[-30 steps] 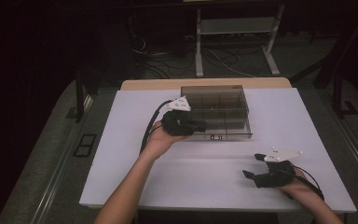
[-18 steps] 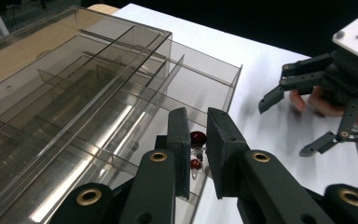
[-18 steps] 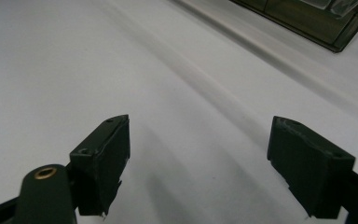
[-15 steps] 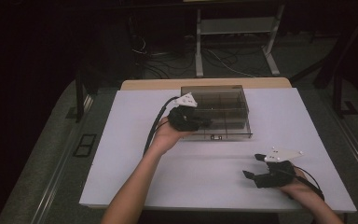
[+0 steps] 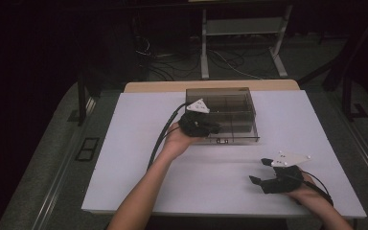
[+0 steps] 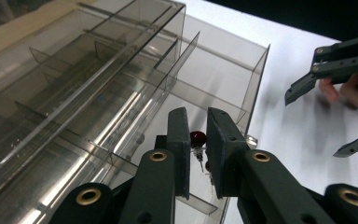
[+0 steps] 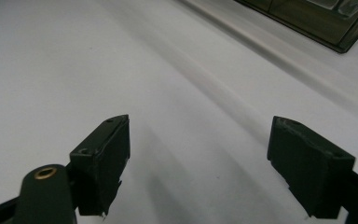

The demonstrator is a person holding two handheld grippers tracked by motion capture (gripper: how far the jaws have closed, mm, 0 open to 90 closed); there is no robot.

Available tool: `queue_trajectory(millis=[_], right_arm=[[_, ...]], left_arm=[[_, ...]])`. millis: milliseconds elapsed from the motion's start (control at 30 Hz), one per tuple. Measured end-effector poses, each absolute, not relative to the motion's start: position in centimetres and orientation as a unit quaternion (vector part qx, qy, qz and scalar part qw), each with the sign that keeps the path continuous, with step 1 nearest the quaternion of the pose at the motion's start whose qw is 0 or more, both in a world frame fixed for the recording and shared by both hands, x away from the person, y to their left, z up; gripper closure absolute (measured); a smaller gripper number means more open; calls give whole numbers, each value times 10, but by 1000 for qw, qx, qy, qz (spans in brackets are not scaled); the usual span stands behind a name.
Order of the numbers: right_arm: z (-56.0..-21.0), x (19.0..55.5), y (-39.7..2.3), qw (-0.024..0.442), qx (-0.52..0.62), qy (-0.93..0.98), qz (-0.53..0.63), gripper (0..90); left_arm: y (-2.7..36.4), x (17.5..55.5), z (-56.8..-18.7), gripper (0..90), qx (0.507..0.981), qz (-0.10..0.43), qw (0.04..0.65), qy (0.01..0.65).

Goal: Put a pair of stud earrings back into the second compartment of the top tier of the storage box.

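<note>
A clear plastic compartment box (image 5: 249,98) stands at the back middle of the white table (image 5: 134,143). My left gripper (image 5: 214,128) hangs over the box's front left corner. In the left gripper view its jaws (image 6: 198,116) stand nearly together, and a small red-headed pin (image 6: 197,138) sits between them above a front compartment of the box (image 6: 256,79). My right gripper (image 5: 258,171) rests near the table's front right, open, with nothing between its fingers (image 7: 198,140). It also appears far off in the left gripper view (image 6: 313,126).
The box has several compartments split by clear dividers. A black cable (image 5: 160,141) trails from the left gripper across the table. Beyond the table's far edge stand a metal frame (image 5: 242,28) and loose cables on the floor.
My left hand has shifted a little to the right and lower over the box's front left corner. The right hand has not moved.
</note>
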State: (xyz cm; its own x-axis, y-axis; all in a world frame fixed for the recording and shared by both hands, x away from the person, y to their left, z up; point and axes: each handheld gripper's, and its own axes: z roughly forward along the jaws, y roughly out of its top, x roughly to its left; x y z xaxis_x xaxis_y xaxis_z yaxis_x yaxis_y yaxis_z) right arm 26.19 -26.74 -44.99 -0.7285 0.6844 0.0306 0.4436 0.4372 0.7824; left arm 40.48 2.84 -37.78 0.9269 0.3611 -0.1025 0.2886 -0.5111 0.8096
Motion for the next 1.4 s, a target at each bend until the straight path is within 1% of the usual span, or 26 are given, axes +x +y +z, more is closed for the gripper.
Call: queue_trajectory(millis=[367, 700, 1067, 1267, 1400], right_arm=[[-450, 263, -267, 146, 336, 836, 408, 204], [-450, 262, -267, 147, 333, 838, 407, 204], [-450, 263, -267, 150, 332, 838, 407, 204], [-450, 262, -267, 148, 332, 838, 408, 204], [-450, 262, -267, 147, 332, 837, 409, 204]], left_arm=[[26, 403, -382, 788, 874, 49, 443, 192], [27, 402, -382, 767, 874, 49, 444, 193], [38, 398, -370, 709, 861, 44, 468, 193], [43, 391, -364, 664, 857, 38, 475, 194], [47, 385, -364, 614, 858, 33, 475, 194]])
